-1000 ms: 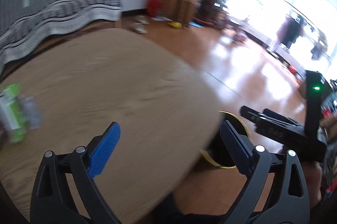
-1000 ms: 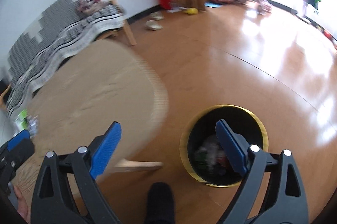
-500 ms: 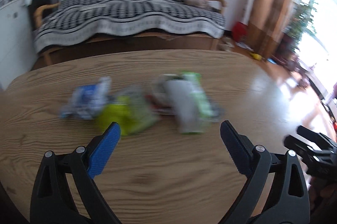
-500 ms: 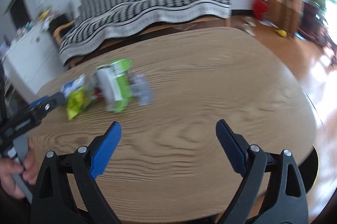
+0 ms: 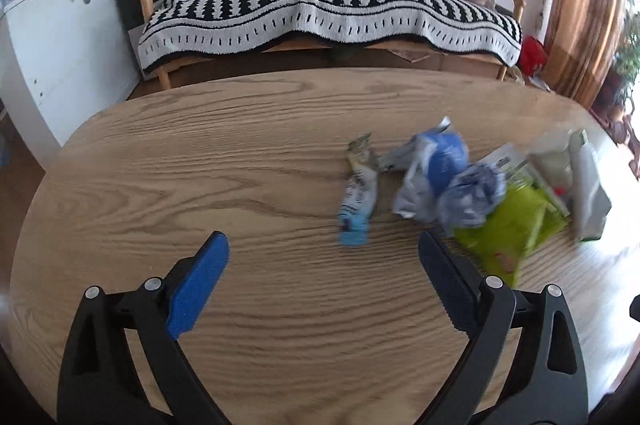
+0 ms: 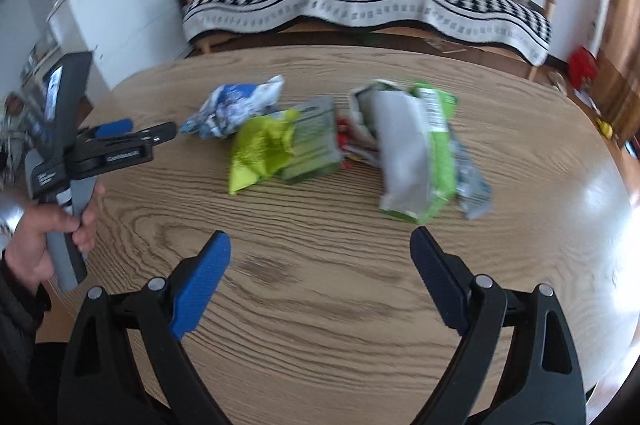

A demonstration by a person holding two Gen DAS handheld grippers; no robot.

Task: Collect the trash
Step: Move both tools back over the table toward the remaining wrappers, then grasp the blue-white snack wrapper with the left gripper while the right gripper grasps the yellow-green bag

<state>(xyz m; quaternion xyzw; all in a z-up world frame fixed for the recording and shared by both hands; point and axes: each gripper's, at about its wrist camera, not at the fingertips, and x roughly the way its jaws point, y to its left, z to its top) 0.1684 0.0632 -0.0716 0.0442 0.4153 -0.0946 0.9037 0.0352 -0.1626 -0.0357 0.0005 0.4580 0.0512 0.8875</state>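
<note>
A: Where does the trash sit?

B: It is bunched in one loose pile on the wooden bench (image 6: 320, 305). From the right wrist view there is a crumpled blue-and-white wrapper (image 6: 236, 103), a yellow-green bag (image 6: 260, 149) lying against a grey-green packet (image 6: 316, 141), and a large white-and-green bag (image 6: 416, 149) on the far right of the pile. The left wrist view adds a thin light-blue wrapper (image 5: 358, 201) lying slightly apart from the rest.

A: And the grippers?

B: Both are empty. The right gripper (image 6: 320, 281) has its jaws spread wide and hovers over bare wood short of the pile — likely opened that far because the crumpled bags are bulky. The left gripper (image 5: 322, 285) is just as wide in its own view, with the thin wrapper roughly between and beyond its tips.

A: The left one also shows in the right view?

B: Yes, at the left edge, with the person's hand (image 6: 44, 237) around its handle. It points toward the blue-and-white wrapper, close to it but apparently not touching.

A: So what step is this?

B: By the look of it, an approach — each gripper is lined up with its own side of the pile, so nothing gets in the other's way. Nothing is grasped yet, and several pieces remain.
</note>
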